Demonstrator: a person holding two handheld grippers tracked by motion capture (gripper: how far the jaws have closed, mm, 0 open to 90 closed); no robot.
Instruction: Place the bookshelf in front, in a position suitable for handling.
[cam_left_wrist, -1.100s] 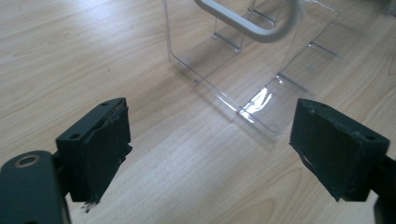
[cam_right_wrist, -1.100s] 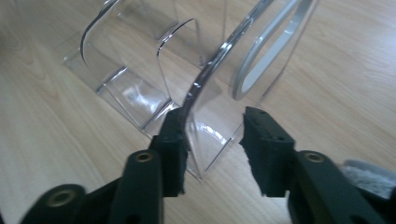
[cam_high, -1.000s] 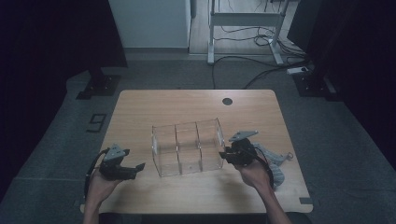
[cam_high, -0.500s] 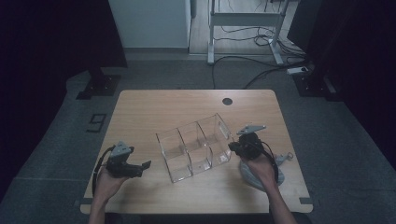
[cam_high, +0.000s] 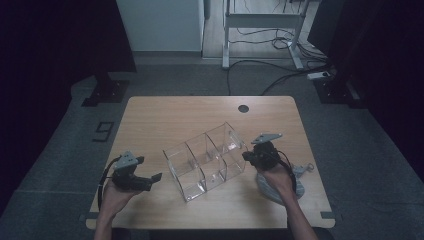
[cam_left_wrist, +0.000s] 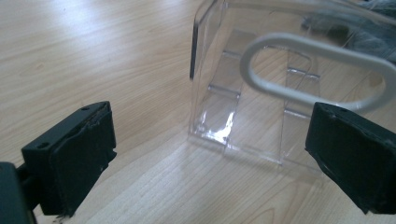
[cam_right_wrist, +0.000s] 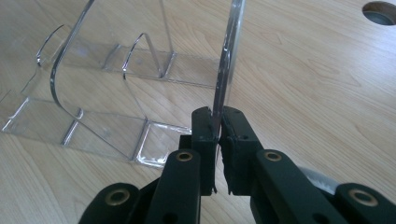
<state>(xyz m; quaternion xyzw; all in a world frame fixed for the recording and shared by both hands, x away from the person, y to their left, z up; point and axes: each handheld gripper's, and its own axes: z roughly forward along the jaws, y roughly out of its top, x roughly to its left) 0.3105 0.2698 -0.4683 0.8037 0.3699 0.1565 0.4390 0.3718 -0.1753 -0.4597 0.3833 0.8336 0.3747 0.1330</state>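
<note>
Right gripper (cam_right_wrist: 217, 128) clenched on an end wall of the clear acrylic three-compartment organizer (cam_high: 207, 160) at centre of the high view, likely to swing it; left gripper (cam_high: 150, 180), lower left, released, empty.

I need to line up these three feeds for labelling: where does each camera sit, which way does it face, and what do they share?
High view: fixed above the person's side, looking forward and down on the table; forearms, left gripper and right gripper show.
Left gripper view: rides the left gripper, facing the clear organizer between its open fingers.
Right gripper view: rides the right gripper, looking along fingers shut on an organizer wall.
Shared: the organizer and the tabletop appear in every view.
</note>
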